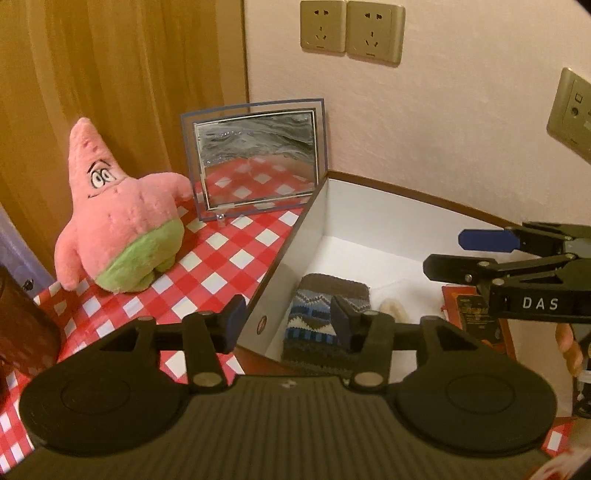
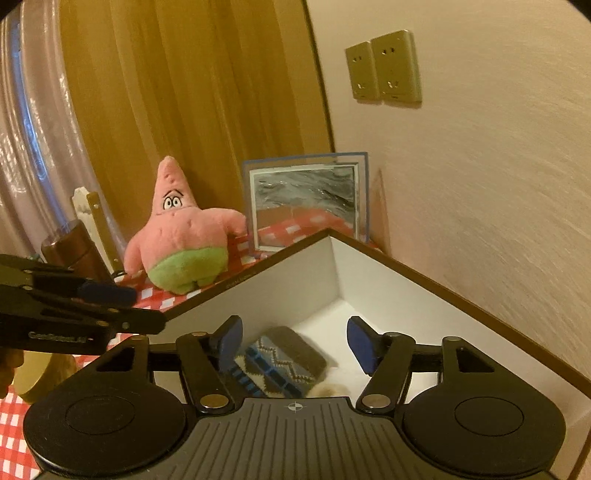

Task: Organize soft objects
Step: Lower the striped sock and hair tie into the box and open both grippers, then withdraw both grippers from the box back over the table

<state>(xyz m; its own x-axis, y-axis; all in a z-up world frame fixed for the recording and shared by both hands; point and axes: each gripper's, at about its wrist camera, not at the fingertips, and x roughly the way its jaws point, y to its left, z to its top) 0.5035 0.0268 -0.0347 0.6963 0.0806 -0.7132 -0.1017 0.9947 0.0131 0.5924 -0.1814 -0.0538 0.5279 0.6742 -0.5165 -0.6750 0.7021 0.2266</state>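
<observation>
Checked red tablecloth (image 1: pixel 229 258) meets cream wall (image 1: pixel 443 129); both grippers' jaws gape empty.

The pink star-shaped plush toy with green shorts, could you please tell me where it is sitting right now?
The pink star-shaped plush toy stands upright on the red-and-white checked tablecloth, outside the white cardboard box, its arm beside the clear-framed picture stand.

1 plush star (image 1: pixel 122 206), 1 knitted pouch (image 1: pixel 325 317), 1 box (image 1: pixel 369 229), 3 wall sockets (image 1: pixel 351 31).

"DAS" on the right gripper (image 1: pixel 480 251), apparently cropped.
</observation>
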